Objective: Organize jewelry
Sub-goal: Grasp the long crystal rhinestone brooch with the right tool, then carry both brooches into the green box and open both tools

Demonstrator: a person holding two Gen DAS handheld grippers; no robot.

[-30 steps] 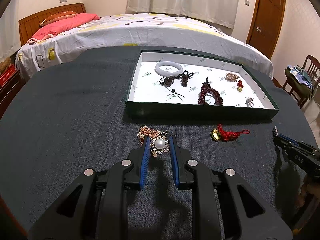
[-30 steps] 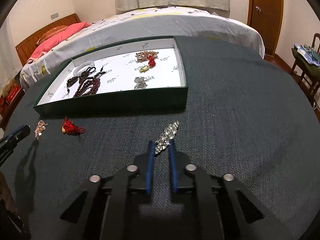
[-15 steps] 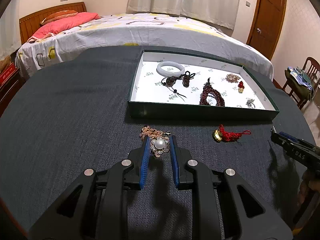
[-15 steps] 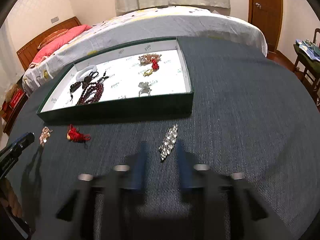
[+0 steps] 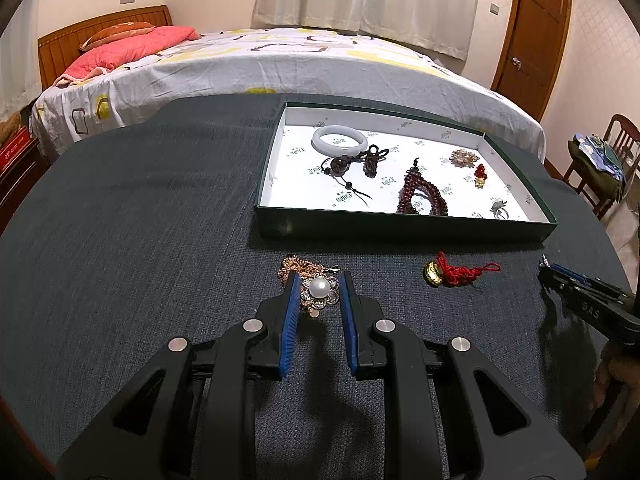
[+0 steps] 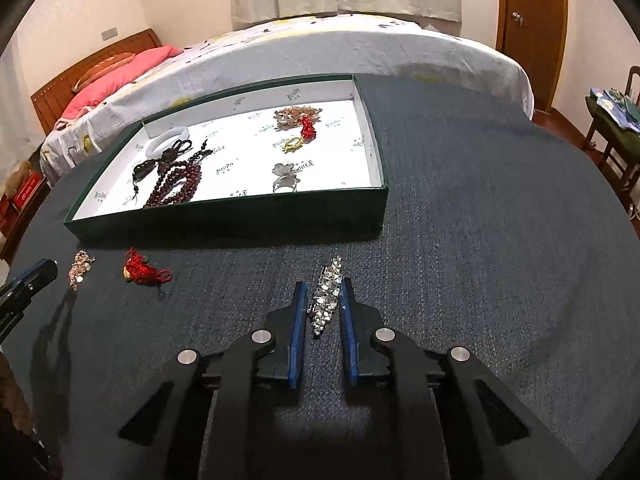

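A green tray [image 5: 400, 229] with a white lining holds a white bangle [image 5: 339, 141], dark bead strings [image 5: 420, 194], a ring and small charms. My left gripper [image 5: 319, 286] is open, its blue fingers either side of a pearl flower brooch [image 5: 319, 291] on a rose-gold chain lying on the dark cloth. My right gripper [image 6: 323, 294] is open around a sparkling crystal bracelet [image 6: 327, 294] lying on the cloth in front of the tray [image 6: 224, 216]. A red tassel charm with a gold piece [image 5: 456, 273] lies between the grippers; it also shows in the right wrist view [image 6: 144, 271].
The round table has a dark grey cloth [image 5: 120, 240]. A bed [image 5: 280, 60] stands right behind it. A wooden door [image 5: 532, 36] and a chair with clothes [image 5: 600, 160] are at the right. The right gripper's tip shows in the left wrist view [image 5: 576, 296].
My right gripper opened, letting go of the crystal bracelet, drew back a little, then came forward around it. My left gripper stayed open around the pearl brooch, barely moving.
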